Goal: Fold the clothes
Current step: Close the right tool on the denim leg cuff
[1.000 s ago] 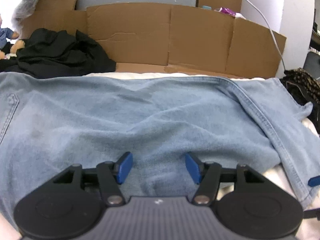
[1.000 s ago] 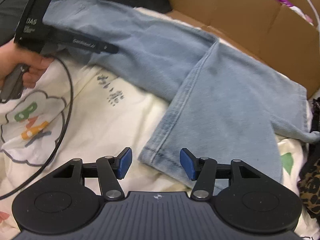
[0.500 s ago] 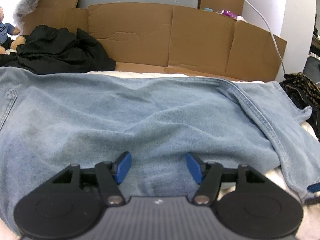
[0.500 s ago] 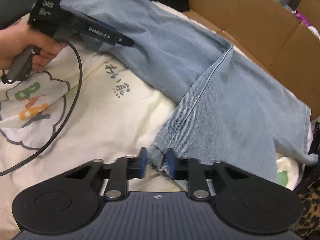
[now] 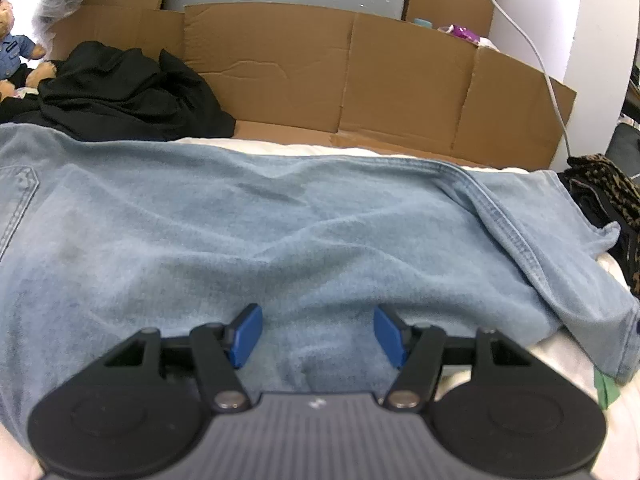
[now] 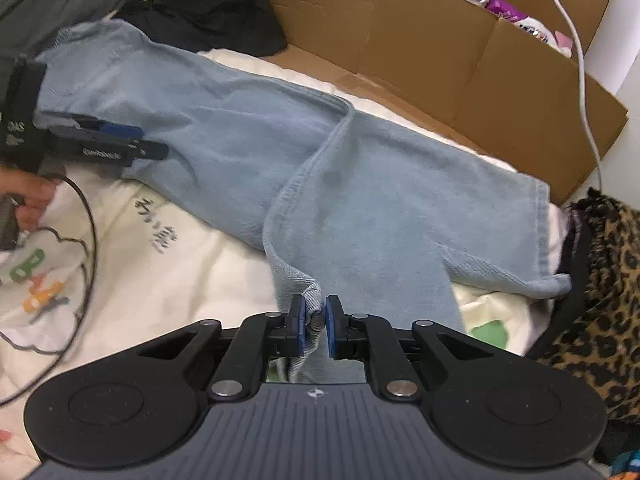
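Light blue jeans (image 5: 280,216) lie spread across a cream printed blanket (image 6: 168,264). In the left wrist view my left gripper (image 5: 316,334) stands open over the denim near its front edge, with nothing between its blue pads. My right gripper (image 6: 315,326) is shut on the hem corner of one jeans (image 6: 360,184) leg and holds it lifted off the blanket. The right wrist view also shows the left gripper (image 6: 132,142) at the far left, resting on the upper part of the jeans, with a hand (image 6: 28,200) around its handle.
A brown cardboard wall (image 5: 400,80) runs along the back. A black garment heap (image 5: 120,92) lies at the back left, a soft toy (image 5: 16,52) beside it. Leopard-print fabric (image 6: 604,280) sits at the right edge. A black cable (image 6: 90,240) crosses the blanket.
My right gripper closed on the jeans leg hem and raised it, pulling the leg up and toward me. The left gripper stayed open over the denim, shifting only slightly.
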`<action>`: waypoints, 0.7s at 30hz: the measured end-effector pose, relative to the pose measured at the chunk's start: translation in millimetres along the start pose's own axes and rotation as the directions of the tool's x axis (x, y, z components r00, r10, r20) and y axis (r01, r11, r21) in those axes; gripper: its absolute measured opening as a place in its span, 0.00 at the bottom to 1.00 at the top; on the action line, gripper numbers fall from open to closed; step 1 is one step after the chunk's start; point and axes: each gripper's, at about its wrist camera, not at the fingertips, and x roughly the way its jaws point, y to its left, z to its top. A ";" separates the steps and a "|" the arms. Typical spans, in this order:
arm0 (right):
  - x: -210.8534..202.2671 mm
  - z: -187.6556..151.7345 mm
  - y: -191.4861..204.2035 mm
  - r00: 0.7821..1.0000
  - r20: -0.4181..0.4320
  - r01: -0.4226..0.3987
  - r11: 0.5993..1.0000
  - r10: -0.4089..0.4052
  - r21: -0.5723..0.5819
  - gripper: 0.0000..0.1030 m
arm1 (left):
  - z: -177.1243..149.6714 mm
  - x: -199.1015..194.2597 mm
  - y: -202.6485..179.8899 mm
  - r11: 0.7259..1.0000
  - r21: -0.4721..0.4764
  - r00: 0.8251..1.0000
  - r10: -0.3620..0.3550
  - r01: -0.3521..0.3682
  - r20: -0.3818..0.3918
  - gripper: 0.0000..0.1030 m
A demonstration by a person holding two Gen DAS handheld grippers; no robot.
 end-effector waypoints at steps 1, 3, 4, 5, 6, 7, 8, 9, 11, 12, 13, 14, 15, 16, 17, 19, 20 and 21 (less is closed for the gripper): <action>1.5 0.0 -0.9 1.000 -0.002 -0.006 1.000 0.006 0.012 0.09 | 0.1 0.4 0.3 1.000 -0.002 1.000 0.000 0.000 0.000 0.63; 6.2 -1.2 5.4 1.000 -0.015 -0.016 1.000 0.016 0.004 0.10 | 0.3 1.1 0.2 1.000 -0.002 1.000 0.001 -0.001 0.000 0.63; 9.6 -1.7 8.5 1.000 -0.023 -0.017 1.000 0.017 -0.003 0.10 | 0.2 1.2 -0.2 1.000 0.000 1.000 0.001 -0.001 0.001 0.63; 12.4 -2.0 11.6 0.999 -0.029 -0.018 1.000 0.018 -0.007 0.10 | 0.0 1.3 -0.5 1.000 0.001 1.000 0.001 -0.001 0.001 0.63; 14.8 -1.9 14.4 0.999 -0.036 -0.021 1.000 0.021 -0.008 0.10 | 0.0 1.5 -0.3 1.000 0.001 1.000 0.000 0.000 0.002 0.63; 16.8 -1.7 17.2 0.999 -0.042 -0.024 1.000 0.023 -0.009 0.10 | 0.0 1.7 -0.1 1.000 0.000 1.000 -0.001 0.001 0.002 0.63; 18.1 -1.7 19.9 0.999 -0.046 -0.025 1.000 0.025 -0.007 0.10 | 0.0 2.0 0.1 1.000 -0.001 1.000 -0.002 0.002 0.003 0.63; 20.2 -1.3 21.9 0.999 -0.049 -0.025 1.000 0.024 -0.006 0.11 | 0.1 2.2 0.4 1.000 -0.005 1.000 -0.003 0.003 0.003 0.63; 22.4 -1.4 26.5 0.998 -0.053 -0.026 1.000 0.025 -0.010 0.12 | 0.4 2.5 0.7 1.000 -0.011 1.000 -0.005 0.005 0.003 0.64; 24.3 -0.9 28.9 0.998 -0.058 -0.028 1.000 0.027 -0.014 0.13 | 0.3 2.5 0.7 1.000 -0.013 1.000 -0.006 0.006 0.003 0.64; 27.3 -0.8 32.4 0.998 -0.064 -0.030 0.999 0.028 -0.020 0.13 | 0.2 2.4 0.8 1.000 -0.015 1.000 -0.007 0.007 0.004 0.64; 30.2 -1.1 36.0 0.997 -0.072 -0.026 0.999 0.024 -0.027 0.15 | 0.2 2.3 1.0 1.000 -0.017 1.000 -0.007 0.008 0.004 0.64; 33.2 -1.4 39.6 0.997 -0.080 -0.023 0.999 0.020 -0.035 0.19 | 0.3 2.0 1.2 1.000 -0.018 1.000 -0.009 0.009 0.004 0.64; 36.1 -1.7 43.2 0.996 -0.088 -0.019 0.999 0.016 -0.042 0.19 | 0.3 1.8 1.6 1.000 -0.020 1.000 -0.011 0.011 0.004 0.64; 39.2 -2.2 46.5 0.995 -0.096 -0.015 0.999 0.010 -0.048 0.20 | 0.4 1.4 2.1 1.000 -0.025 1.000 -0.014 0.014 0.004 0.64; 44.3 -3.9 51.1 0.994 -0.111 -0.004 0.998 -0.003 -0.058 0.23 | 0.7 0.7 3.0 0.999 -0.033 1.000 -0.020 0.020 0.004 0.64; 46.3 -4.8 53.1 0.993 -0.116 0.001 0.998 -0.009 -0.065 0.23 | 0.7 0.4 3.7 0.999 -0.037 1.000 -0.024 0.024 0.004 0.64; 47.3 -5.3 54.7 0.993 -0.119 0.005 0.997 -0.014 -0.073 0.23 | 0.7 0.0 4.3 0.999 -0.040 1.000 -0.028 0.028 0.004 0.64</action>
